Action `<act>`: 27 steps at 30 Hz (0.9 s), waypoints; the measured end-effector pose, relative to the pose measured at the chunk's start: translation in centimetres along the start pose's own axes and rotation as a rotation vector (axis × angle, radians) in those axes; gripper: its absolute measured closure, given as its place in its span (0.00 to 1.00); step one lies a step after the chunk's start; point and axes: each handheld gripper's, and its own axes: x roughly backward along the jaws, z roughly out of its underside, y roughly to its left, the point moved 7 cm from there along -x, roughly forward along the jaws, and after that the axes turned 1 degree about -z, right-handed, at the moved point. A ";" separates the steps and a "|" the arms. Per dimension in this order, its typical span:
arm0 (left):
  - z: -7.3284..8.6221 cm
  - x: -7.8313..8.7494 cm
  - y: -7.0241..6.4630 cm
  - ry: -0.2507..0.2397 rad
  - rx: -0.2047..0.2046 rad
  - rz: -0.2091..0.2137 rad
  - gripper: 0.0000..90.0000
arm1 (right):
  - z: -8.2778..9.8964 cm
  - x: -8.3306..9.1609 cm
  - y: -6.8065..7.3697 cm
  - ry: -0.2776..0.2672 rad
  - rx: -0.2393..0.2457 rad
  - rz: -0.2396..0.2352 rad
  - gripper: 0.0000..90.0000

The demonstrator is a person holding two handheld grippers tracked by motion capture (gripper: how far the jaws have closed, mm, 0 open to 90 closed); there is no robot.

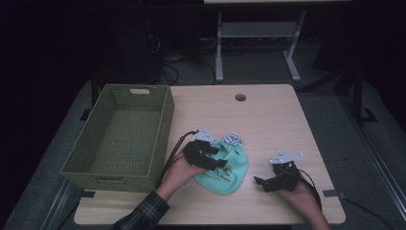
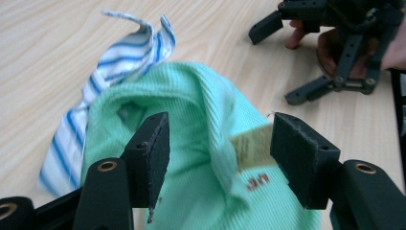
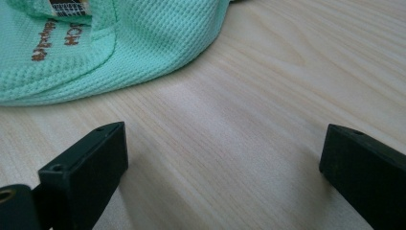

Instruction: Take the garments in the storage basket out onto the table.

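A mint-green knit garment [image 1: 230, 172] lies crumpled at the middle of the wooden table [image 1: 268, 120]. A blue-and-white striped cloth [image 1: 233, 139] pokes out at its far edge. My left gripper [image 1: 219, 156] rests on the garment, open. In the left gripper view its jaws straddle a raised fold of the green garment [image 2: 201, 110] with a pale label [image 2: 249, 146], beside the striped cloth [image 2: 119, 57]. My right gripper [image 1: 261, 183] is open over bare wood right of the garment. The right gripper view has the garment [image 3: 95, 48] at upper left, apart from the right gripper [image 3: 225, 148].
A green woven basket [image 1: 165, 120] stands on the table's left side, with nothing visible inside. A round cable hole [image 1: 240, 97] sits near the far edge. A white desk frame [image 1: 258, 33] stands on the floor beyond. The right gripper [image 2: 311, 57] appears in the left gripper view.
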 end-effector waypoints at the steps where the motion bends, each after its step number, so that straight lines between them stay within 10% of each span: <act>1: 0.1 0.2 -0.2 -0.004 0.001 0.001 0.43 | 0.0 0.0 0.0 0.000 0.000 0.000 0.03; 20: 6.2 2.2 -1.8 0.128 -0.007 -0.065 0.99 | 0.0 0.0 0.0 0.000 0.000 0.000 0.03; 27: 7.6 1.7 -1.8 0.212 -0.034 -0.093 1.00 | 0.0 0.0 0.1 0.000 -0.011 0.014 0.03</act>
